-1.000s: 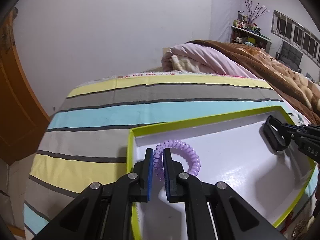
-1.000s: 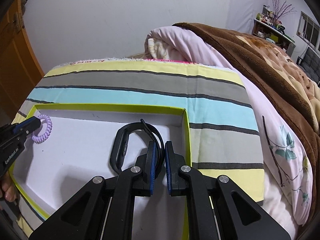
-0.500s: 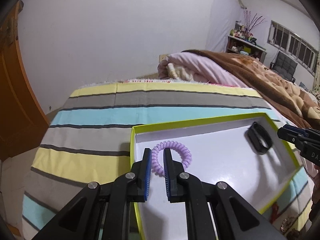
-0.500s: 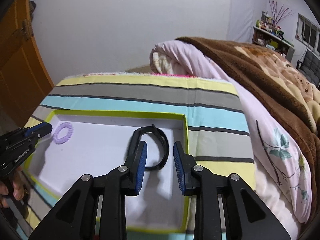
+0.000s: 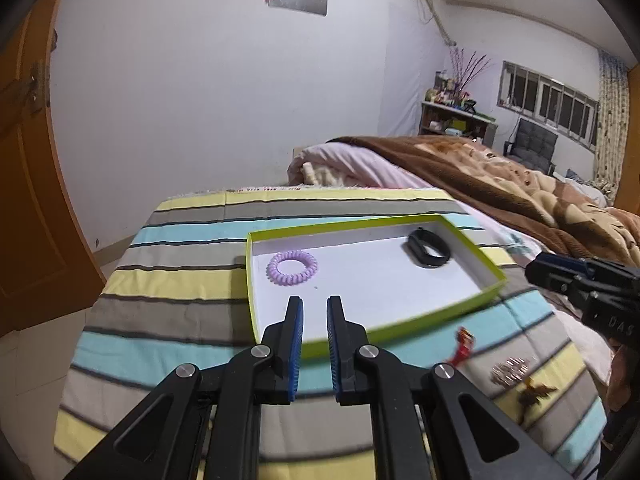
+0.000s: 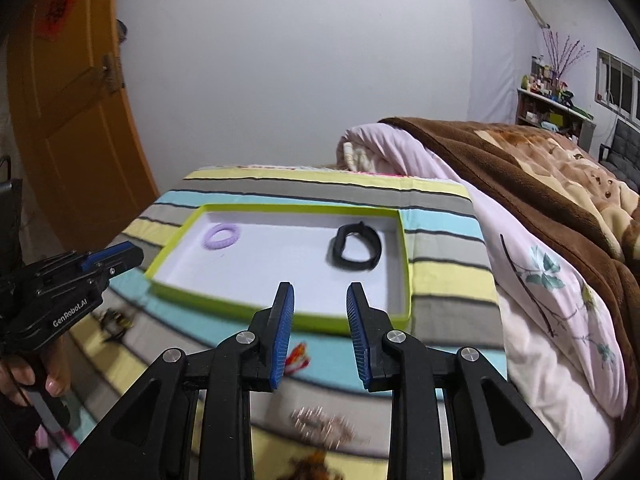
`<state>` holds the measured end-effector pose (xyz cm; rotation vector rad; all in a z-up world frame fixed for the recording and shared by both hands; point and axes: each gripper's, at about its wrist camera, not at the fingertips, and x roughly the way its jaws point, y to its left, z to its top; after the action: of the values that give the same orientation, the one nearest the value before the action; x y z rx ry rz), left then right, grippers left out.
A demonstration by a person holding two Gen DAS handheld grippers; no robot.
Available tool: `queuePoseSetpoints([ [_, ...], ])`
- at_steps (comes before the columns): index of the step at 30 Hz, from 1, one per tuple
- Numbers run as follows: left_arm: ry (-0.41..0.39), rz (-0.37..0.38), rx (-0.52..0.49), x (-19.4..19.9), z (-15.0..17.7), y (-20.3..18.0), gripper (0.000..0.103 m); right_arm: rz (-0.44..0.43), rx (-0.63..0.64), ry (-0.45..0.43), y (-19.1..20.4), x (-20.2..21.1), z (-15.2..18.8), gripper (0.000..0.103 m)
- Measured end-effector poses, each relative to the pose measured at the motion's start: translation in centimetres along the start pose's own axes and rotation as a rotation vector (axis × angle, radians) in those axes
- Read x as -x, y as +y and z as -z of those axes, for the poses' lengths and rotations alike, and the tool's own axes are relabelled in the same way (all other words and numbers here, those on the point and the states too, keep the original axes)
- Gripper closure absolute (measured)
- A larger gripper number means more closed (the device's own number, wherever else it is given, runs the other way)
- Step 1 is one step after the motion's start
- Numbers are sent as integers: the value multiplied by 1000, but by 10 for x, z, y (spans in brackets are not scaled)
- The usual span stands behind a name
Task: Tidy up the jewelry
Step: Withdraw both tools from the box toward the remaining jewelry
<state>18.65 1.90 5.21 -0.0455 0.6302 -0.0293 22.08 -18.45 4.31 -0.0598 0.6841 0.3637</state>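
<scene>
A purple spiral hair tie lies at the left end of a white tray with a lime-green rim; it also shows in the right wrist view. A black wristband lies at the tray's right end, seen too in the right wrist view. My left gripper is open and empty, above the tray's near edge. My right gripper is open and empty, near the tray's near rim. A red trinket, a glittery piece and a dark brown piece lie on the striped cloth in front of the tray.
The tray sits on a striped cloth over the bed's end. A brown blanket and pink quilt lie to the right. An orange door stands at the left. The cloth drops off at its left edge.
Both grippers let go and pulled back and up from the tray. The hair tie and the wristband now lie free in it. The right jaws opened wider.
</scene>
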Motion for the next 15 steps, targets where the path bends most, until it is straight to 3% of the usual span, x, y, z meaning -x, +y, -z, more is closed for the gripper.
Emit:
queuePoseSetpoints([
  [15, -42, 30, -4, 80, 49, -6, 92, -11, -10, -44, 19, 75, 59, 75],
])
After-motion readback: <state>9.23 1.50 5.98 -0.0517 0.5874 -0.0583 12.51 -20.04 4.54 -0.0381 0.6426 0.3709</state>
